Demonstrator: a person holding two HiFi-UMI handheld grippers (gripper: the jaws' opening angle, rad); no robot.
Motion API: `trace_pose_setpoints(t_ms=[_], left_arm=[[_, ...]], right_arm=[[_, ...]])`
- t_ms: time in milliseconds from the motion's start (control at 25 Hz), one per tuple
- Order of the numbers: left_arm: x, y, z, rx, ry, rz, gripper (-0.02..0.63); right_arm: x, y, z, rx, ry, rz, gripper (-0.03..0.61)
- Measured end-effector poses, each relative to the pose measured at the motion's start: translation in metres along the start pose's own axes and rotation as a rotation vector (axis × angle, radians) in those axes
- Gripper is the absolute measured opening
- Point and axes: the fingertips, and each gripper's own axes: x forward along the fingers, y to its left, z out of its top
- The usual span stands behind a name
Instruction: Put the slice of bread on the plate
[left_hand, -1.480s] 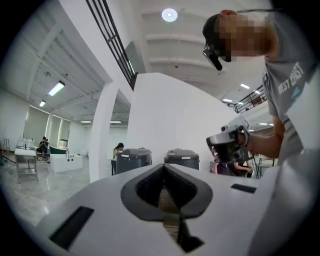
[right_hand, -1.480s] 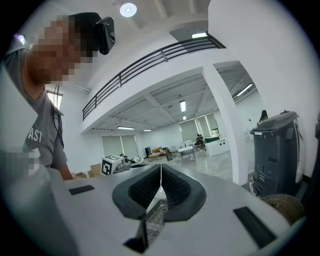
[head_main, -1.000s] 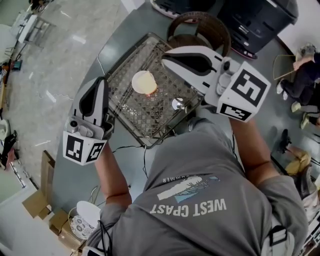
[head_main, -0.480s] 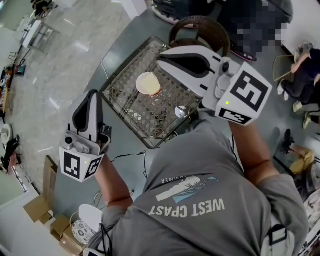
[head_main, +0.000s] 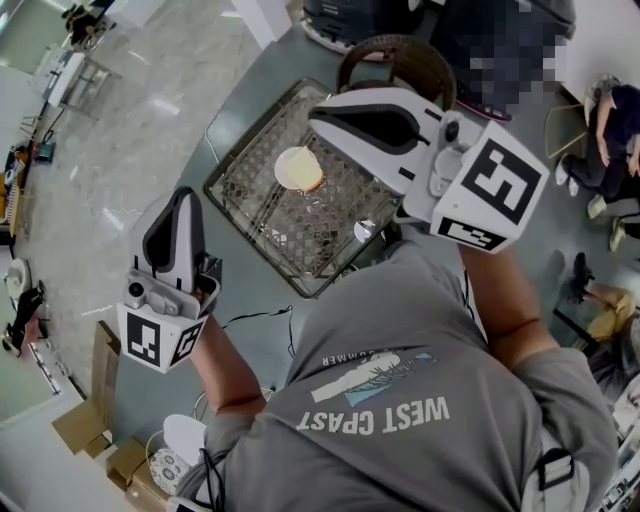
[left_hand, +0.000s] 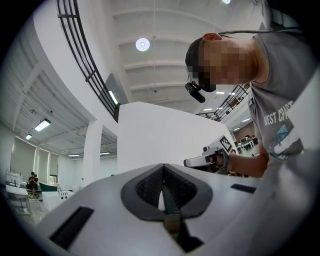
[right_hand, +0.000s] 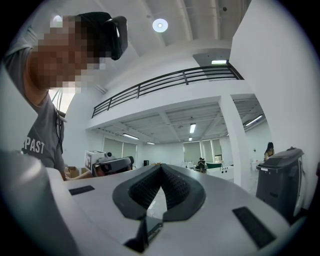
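Note:
In the head view a round pale slice of bread (head_main: 298, 168) with a browned edge lies on a wire rack (head_main: 250, 215) on the grey table. My right gripper (head_main: 315, 118) hangs over the rack's far right side, just right of the bread, jaws together and empty. Left of the rack, off its near corner, my left gripper (head_main: 183, 192) is also shut with nothing in it. Both gripper views point level into the hall: the left gripper (left_hand: 162, 167) and right gripper (right_hand: 161, 166) show closed tips. I cannot pick out a plate on the table.
A small shiny object (head_main: 365, 230) sits at the rack's near right corner. A wicker basket (head_main: 395, 45) stands behind the rack. Cardboard boxes (head_main: 80, 425) and a white dish (head_main: 185, 435) lie on the floor at lower left. A dark bin (right_hand: 280, 175) stands to the right.
Both grippers have risen. The left one has drifted left and toward me, away from the rack's edge. The right one has moved slightly left. The bread has stayed put.

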Motion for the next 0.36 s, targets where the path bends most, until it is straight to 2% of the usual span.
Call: trace_pose_setpoints(t_ms=[360], left_arm=[[-0.006,-0.004,0.008,0.006,-0.005,-0.004,0.008]], right_arm=[[-0.007,0.012,0.012,-0.018,-0.002,-0.014,0.008]])
